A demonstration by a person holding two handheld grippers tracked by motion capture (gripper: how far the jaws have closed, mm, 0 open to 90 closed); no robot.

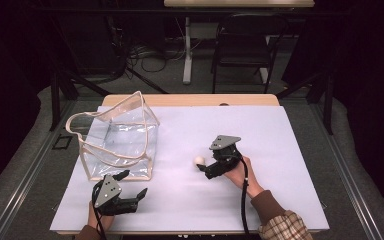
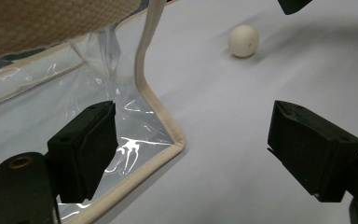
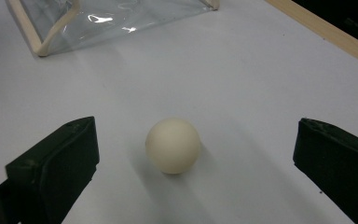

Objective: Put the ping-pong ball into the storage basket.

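The clear bag (image 2: 121, 140) is cut off by the top, left and bottom edges in the left gripper view, and by the top edge in the right gripper view. In the high view, the right gripper (image 1: 203, 167) jaws are too small to be resolved.

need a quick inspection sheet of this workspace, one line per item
surface: white sheet over a wooden table, bare apart from the job's things
job's things: cream ball lying on the sheet, untouched; clear bag with beige trim standing open at the left
clutter: nothing seen
grippers: right gripper open, jaws either side of the ball with gaps both sides; left gripper open at the bag's near corner, holding nothing
cables: a black cable trails from the right gripper toward the person; loose cables on the floor beyond the table
surroundings: dark room, black chair and a table leg behind
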